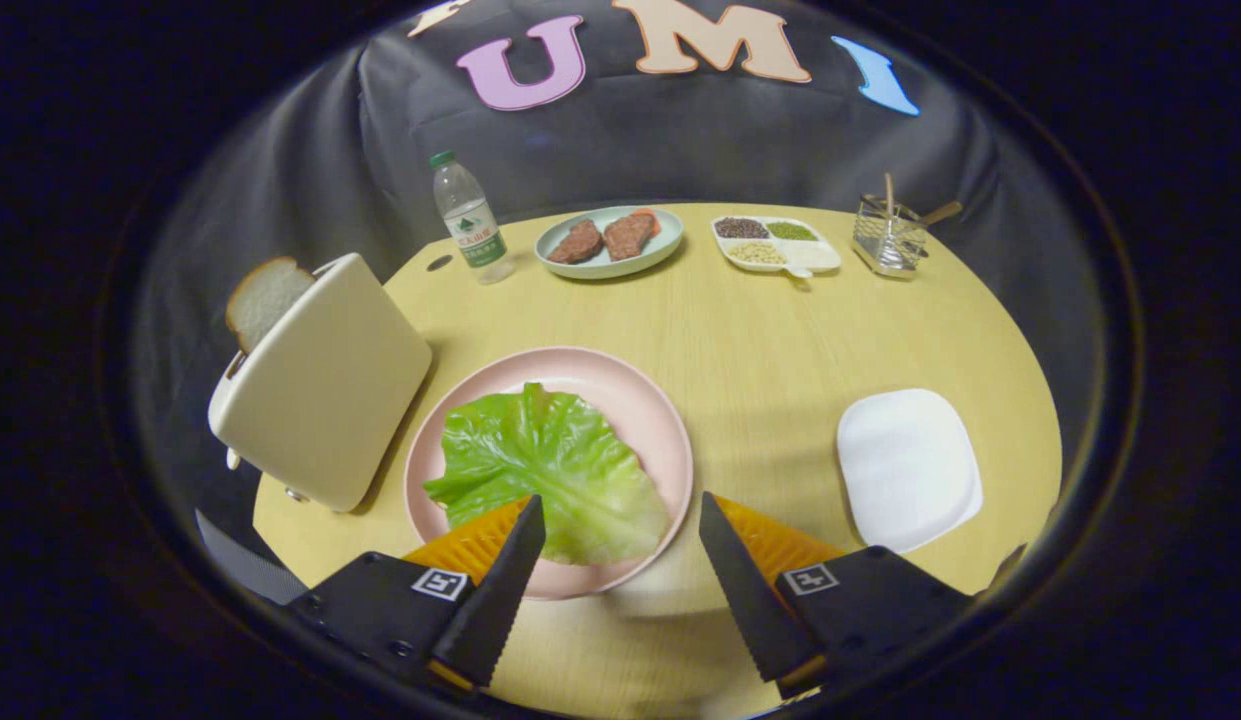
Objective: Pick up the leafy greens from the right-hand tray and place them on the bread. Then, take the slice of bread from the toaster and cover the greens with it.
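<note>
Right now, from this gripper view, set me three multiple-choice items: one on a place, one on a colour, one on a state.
1. Where does the leafy green lie?
A. on the pink plate
B. on the white tray
C. beside the bottle

2. What colour is the plate under the meat patties?
A. pink
B. pale blue-green
C. yellow

3. How do the tongs stand?
A. shut on the green
B. shut on nothing
C. open

Key:
1. A: the leaf covers the pink plate, just ahead of the fingers.
2. B: the patties' plate by the bottle is pale blue-green.
3. C: a wide gap parts the fingers, gripping nothing.
</note>
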The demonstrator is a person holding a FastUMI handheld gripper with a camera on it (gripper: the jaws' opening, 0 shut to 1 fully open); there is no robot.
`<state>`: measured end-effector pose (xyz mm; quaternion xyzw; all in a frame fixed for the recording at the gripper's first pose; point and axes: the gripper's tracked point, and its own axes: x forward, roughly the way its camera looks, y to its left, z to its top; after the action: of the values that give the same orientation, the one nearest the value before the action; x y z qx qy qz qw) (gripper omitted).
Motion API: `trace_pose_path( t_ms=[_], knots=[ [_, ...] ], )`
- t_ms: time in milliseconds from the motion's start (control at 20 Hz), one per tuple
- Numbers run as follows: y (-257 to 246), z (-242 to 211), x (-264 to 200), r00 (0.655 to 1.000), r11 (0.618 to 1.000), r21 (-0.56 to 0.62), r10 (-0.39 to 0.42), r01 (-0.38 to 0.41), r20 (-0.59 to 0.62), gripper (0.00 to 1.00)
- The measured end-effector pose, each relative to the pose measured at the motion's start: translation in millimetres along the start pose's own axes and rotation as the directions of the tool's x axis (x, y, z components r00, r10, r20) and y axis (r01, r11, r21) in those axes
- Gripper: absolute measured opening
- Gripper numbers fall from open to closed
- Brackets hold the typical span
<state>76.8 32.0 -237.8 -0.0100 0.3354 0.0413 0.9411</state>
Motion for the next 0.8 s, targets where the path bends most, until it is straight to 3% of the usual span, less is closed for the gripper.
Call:
trace_pose_path(
  t_ms=[300, 800],
  knots=[
    [26, 37, -29, 0.998, 1.000, 0.017, 0.018, -0.019, 0.058, 0.98],
    [136, 117, -58, 0.974, 0.986, -0.051, 0.165, -0.159, 0.153, 0.98]
  ],
)
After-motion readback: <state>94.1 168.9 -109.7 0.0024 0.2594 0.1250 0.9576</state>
